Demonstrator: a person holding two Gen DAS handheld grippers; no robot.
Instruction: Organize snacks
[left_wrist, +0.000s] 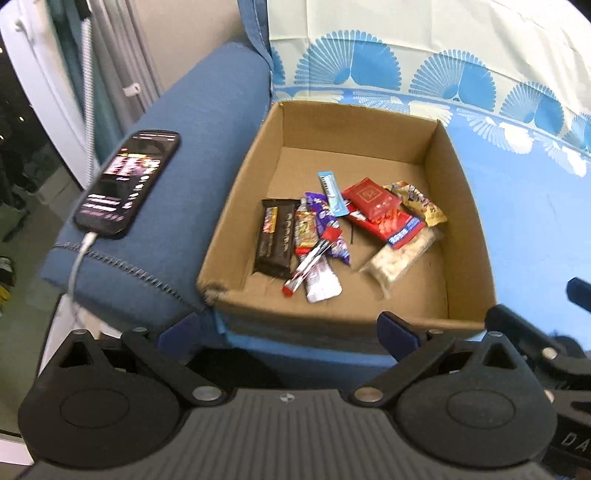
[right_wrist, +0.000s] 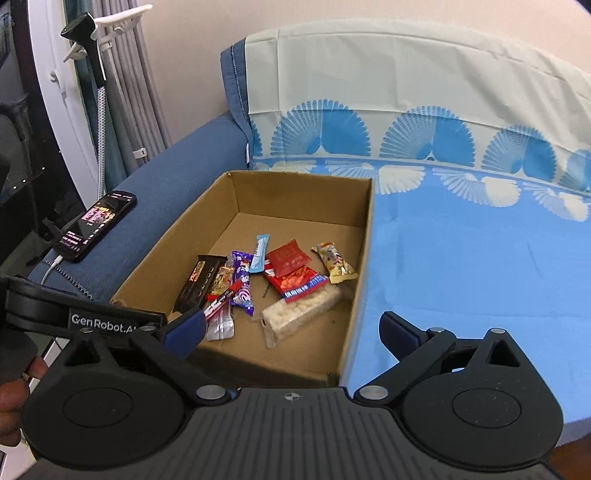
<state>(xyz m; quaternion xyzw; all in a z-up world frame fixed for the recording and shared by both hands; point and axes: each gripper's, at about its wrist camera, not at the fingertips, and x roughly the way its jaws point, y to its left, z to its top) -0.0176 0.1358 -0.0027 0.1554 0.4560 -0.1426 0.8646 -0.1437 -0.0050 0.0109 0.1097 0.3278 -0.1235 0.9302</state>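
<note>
Both tools are spread and hold nothing: the left tool and right tool hover at the near rim of the box on the sofa. The snacks lie ahead and below, piled mid-box. The black bar runs lengthwise away from the tools, probably nearer the left.

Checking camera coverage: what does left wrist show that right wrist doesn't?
Left wrist only: the box's near wall from outside and the left claw, open and empty.

Right wrist only: the top edge of the sofa cover, a white rack, the left unit's labelled body, a bare hand, and the right claw, open and empty.

Both: cardboard box of snacks, the charging phone on the blue armrest.
</note>
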